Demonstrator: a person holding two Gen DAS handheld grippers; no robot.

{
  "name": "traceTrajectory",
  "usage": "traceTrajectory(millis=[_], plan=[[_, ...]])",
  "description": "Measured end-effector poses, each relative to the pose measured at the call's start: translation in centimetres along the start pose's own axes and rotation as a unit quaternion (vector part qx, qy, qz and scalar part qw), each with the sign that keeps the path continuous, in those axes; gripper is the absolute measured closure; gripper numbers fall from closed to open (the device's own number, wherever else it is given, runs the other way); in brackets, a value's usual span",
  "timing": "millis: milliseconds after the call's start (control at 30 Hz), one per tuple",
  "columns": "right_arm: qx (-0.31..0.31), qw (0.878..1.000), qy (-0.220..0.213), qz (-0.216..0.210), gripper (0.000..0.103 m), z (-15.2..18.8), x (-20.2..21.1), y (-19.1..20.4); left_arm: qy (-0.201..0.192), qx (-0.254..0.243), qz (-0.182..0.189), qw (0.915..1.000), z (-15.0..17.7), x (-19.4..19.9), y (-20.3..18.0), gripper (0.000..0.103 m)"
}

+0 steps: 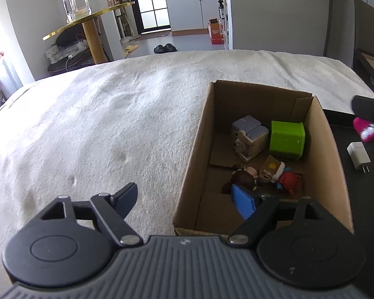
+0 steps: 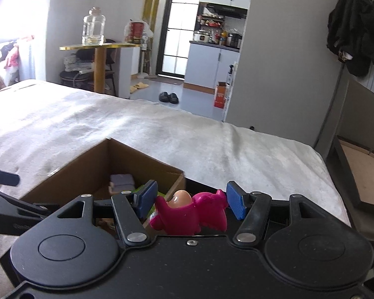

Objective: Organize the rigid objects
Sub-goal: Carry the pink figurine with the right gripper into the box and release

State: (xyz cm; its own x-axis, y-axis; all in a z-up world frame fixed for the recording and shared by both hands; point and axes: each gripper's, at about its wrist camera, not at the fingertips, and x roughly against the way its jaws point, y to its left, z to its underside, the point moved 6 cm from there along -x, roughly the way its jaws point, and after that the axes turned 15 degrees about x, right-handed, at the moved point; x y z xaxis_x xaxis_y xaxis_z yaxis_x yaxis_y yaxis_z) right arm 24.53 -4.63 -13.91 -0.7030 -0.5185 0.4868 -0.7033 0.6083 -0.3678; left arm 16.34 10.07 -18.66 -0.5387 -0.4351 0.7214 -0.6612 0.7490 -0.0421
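- Holding a pink toy (image 2: 187,211), the right gripper (image 2: 190,200) sits closest to us. Its blue pads (image 2: 234,203) press the toy from both sides, so the jaws are pinched on it.
- The toy has a round peach face on top. It hangs in the air, just beside the box's right wall, over the black table (image 1: 361,199). It is not in the box yet.
- The left gripper (image 1: 184,196) is spread wide and holds nothing. One finger (image 1: 126,196) is over the white blanket (image 1: 112,124). The other finger (image 1: 243,204) is down inside the box.
- The box (image 1: 194,162) is brown card, open at the top, and lies on the blanket edge.
- At the near end of the box lie small dolls (image 1: 261,177), all in a heap. I cannot tell how many.
- At the far end stand a green cube (image 1: 286,139) and a grey and cream toy (image 1: 249,137), side by side.
- A white plug (image 1: 358,157) lies on the black table, out of the box.
- I think the step now is bringing the pink toy to the box. Next, the right gripper should move left over the wall, go down to a bare spot, then let go.
- It should stay clear of the left gripper, which is in the way at the near end.
- After that the plug may be next.
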Motion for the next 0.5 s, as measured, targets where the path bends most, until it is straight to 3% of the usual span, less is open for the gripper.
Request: traceTrajectory(millis=[233,500], plan=[[0.017,1.000,-0.006,-0.022,0.043,-1.0,-0.6,2.5,0.005,0.007,0.012,0.9999,0.2,-0.3,0.5,0.044],[0.038,0.999,-0.005,-0.037,0.043,-1.5,-1.4,4.8,0.013,0.017,0.027,0.9994,0.5,-0.6,1.0,0.080]])
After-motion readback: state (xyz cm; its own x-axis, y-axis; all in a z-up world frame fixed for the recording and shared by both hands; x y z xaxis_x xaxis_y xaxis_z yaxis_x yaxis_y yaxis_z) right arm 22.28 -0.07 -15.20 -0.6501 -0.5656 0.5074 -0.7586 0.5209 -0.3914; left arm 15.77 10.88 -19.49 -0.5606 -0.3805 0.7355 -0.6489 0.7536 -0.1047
